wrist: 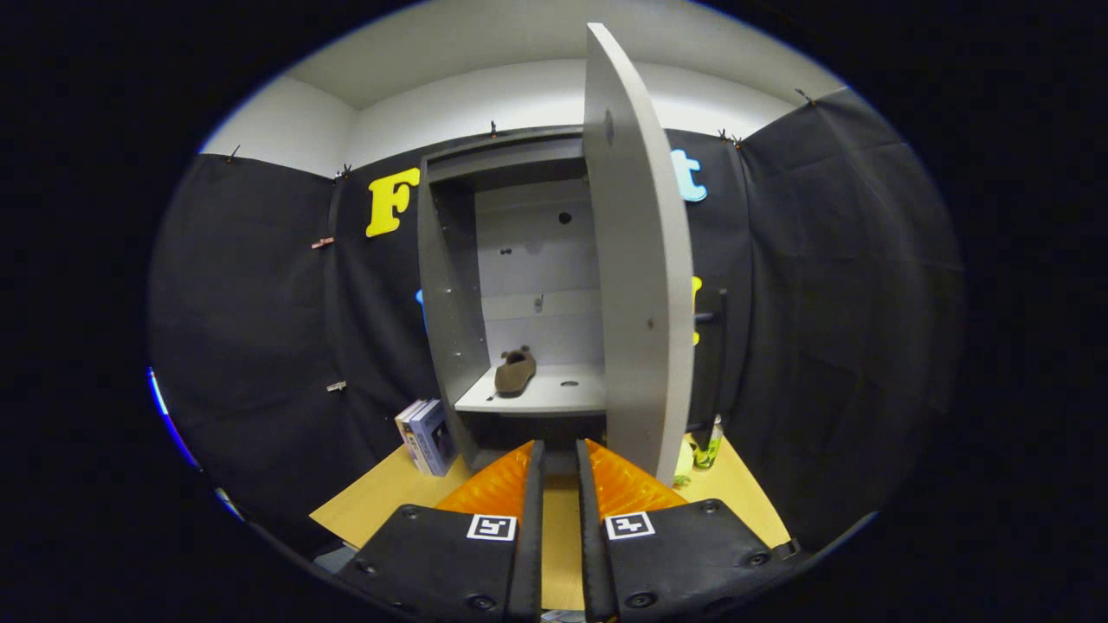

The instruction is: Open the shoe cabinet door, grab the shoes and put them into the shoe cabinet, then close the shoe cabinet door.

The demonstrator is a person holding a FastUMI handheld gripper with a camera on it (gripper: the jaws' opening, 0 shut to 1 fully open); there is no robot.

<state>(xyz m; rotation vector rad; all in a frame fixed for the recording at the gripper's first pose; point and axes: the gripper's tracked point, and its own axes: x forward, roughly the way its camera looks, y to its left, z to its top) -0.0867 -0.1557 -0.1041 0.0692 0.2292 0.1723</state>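
Fingers (560,459) stand slightly apart, gripping nothing, just before the shoe cabinet (450,294). Cabinet door (640,260) swung open, edge-on. One brown shoe (515,372) lies on the cabinet shelf (554,398); books (426,435) lean left of the cabinet.

Black cloth (260,329) drapes the booth below white walls (286,121) and ceiling (485,43), above a wooden tabletop (381,502).

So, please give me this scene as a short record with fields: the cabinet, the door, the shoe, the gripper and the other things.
cabinet: grey shoe cabinet on a wooden table
door: door swung open
shoe: brown shoe lies on the shelf inside
gripper: gripper empty, fingers a little apart, short of the cabinet
others: books beside the cabinet, green bottle behind the door
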